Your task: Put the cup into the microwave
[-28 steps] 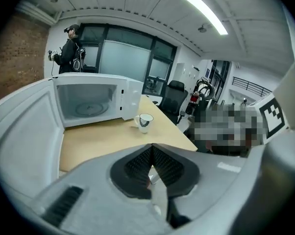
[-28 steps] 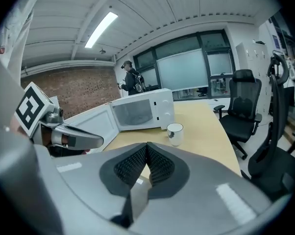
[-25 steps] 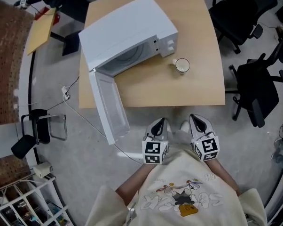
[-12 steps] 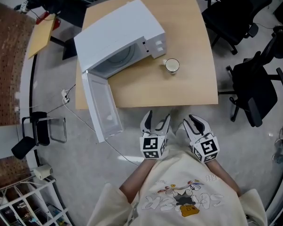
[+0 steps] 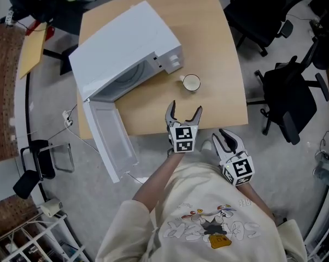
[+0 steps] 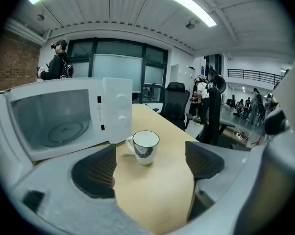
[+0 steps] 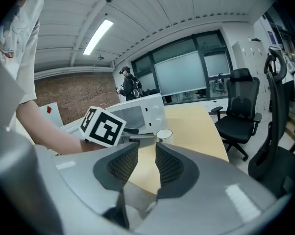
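White ceramic cup stands ahead of our left tool, jaws just opened, empty; clipping its rim could topple it.

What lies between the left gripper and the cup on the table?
Only bare tabletop, as the left gripper view shows. The jaws of the left gripper have just been opening, nothing between them; the cup stands ahead, untouched.

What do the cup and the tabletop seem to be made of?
Cup: probably glazed ceramic. It is glossy white, with reflections on its side and a thin dark line at the rim.
Tabletop: light wood or wood-look laminate. It is matte pale tan with faint grain lines, and the look does not settle which.
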### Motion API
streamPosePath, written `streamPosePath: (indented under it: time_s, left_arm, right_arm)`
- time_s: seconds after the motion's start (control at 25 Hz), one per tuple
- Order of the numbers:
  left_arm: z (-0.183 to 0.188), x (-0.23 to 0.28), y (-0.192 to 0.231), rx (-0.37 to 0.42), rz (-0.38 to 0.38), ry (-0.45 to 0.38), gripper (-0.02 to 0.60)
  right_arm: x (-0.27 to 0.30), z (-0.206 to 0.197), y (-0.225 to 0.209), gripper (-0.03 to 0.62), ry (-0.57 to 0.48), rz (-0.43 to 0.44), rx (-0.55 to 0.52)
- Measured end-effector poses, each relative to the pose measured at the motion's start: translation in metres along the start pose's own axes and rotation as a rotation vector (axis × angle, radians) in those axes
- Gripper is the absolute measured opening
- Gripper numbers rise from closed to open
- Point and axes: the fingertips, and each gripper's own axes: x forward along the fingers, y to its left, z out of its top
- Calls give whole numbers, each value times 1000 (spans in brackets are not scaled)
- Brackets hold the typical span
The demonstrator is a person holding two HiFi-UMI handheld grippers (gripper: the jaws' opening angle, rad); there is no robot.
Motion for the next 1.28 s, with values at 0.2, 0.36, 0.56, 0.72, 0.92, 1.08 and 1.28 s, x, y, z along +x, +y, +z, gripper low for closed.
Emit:
streamPosePath:
  time_s: [0.2, 0.36, 0.56, 0.72, 0.92, 1.08, 1.28]
  left_arm:
    - [-8, 57, 6, 101, -119, 69, 457]
    - [-15, 85, 13, 98, -163, 97, 457]
    - [-19, 107, 9, 76, -176, 102, 457]
    - [-18, 126, 10, 65, -149, 95, 439]
    - [-14, 137, 12, 68, -124, 72, 390]
    - [-16, 133, 10, 53, -123, 87, 387]
    - [-4, 117, 15, 13, -102, 53, 387]
  right_arm:
    - [32, 14, -7, 117, 16, -86, 25]
    - [51, 25, -6, 114, 18, -129, 25]
    - [52, 29, -14, 114, 51, -142, 18]
    - [51, 32, -19, 114, 68, -130, 1]
    - [50, 30, -28, 112, 92, -112, -4]
    - [52, 31, -32, 110, 104, -83, -15]
    - [60, 38, -33, 109, 102, -26, -41]
